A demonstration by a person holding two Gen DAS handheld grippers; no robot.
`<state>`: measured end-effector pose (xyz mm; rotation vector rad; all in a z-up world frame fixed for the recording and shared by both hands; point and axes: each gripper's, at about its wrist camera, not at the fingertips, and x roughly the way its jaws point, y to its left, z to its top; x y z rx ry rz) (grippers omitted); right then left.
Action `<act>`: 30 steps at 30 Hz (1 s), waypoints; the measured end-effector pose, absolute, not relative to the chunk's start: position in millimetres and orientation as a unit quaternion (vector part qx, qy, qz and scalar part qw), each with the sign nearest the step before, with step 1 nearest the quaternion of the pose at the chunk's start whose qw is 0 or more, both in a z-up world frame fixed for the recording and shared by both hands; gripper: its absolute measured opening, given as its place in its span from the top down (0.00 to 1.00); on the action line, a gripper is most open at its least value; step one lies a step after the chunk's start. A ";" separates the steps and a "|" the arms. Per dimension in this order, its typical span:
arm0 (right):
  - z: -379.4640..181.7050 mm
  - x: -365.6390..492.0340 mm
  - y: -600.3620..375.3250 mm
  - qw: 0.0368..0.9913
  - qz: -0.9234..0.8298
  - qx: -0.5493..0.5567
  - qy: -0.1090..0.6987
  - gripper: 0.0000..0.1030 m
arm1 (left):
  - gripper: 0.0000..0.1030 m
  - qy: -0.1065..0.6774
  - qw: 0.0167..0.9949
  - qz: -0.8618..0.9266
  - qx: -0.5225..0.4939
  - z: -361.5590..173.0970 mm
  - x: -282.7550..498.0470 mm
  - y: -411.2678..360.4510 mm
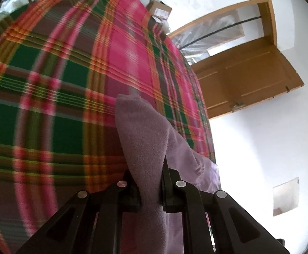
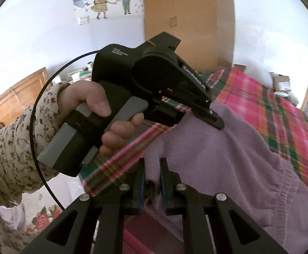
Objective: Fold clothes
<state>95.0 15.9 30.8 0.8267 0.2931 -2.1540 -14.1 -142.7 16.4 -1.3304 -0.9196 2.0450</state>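
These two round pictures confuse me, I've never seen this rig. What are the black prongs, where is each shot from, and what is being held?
No robot: a person holds a pistol-grip tool with two-finger jaws in each hand, each carrying a fisheye camera. The left wrist view shows the left gripper shut on a fold of the lilac fleece garment over a plaid blanket. The right wrist view shows the right gripper nearly closed on the same garment's edge, though its grip is unclear, and the person's hand holding the left tool.

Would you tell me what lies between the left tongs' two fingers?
A bunched fold of the purple fleece garment fills the gap in the left tongs, seen in the left wrist view.
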 end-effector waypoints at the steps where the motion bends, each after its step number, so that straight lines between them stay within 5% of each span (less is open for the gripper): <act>1: 29.9 92.9 10.8 0.405 -0.845 0.330 0.113 0.88 | 0.87 -0.339 0.256 0.760 -0.492 16.9 -14.9 -148.4; 17: 1.8 67.4 -37.7 0.450 -0.802 0.381 0.096 0.87 | 0.86 -0.354 0.205 0.762 -0.501 -11.3 -5.4 -208.7; 21: -7.1 55.7 -35.1 0.452 -0.787 0.414 0.070 0.85 | 0.78 -0.341 0.201 0.767 -0.505 -9.2 -5.7 -204.3; 25: -5.2 48.6 -23.9 0.449 -0.781 0.432 0.047 0.72 | 0.75 -0.345 0.185 0.769 -0.506 -7.1 -1.5 -208.8; 30: 15.4 62.9 2.9 0.450 -0.791 0.414 0.005 0.68 | 0.75 -0.343 0.148 0.795 -0.479 7.7 12.7 -218.6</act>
